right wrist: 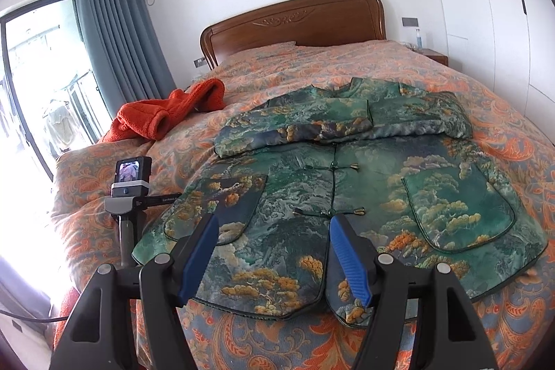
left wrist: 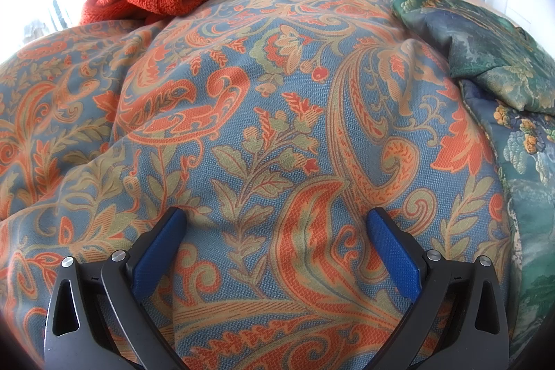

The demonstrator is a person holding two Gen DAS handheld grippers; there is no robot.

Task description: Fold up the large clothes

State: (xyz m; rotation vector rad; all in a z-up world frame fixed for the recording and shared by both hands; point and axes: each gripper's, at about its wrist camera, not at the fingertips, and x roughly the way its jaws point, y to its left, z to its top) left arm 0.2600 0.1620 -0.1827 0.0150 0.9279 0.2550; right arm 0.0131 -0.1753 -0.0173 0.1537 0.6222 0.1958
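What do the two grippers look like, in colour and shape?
Both look alike. The left gripper and the right gripper each have two black plastic arms with triangular cut-outs and round silver screws. The fingers carry blue ribbed pads. No cable shows on them, and no sleeve or hand is in view.

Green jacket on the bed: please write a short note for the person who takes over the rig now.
Left hand-held gripper: open, empty, over the bedspread, beside the jacket.
Right hand-held gripper: open, empty, above the hem of the green jacket.
Jacket lies flat, front up, buttoned. Both sleeves are already folded across the chest.
Left to do: fold the body, probably hem up toward the collar.
Orange fleece garment lies unfolded near the headboard, still to fold.
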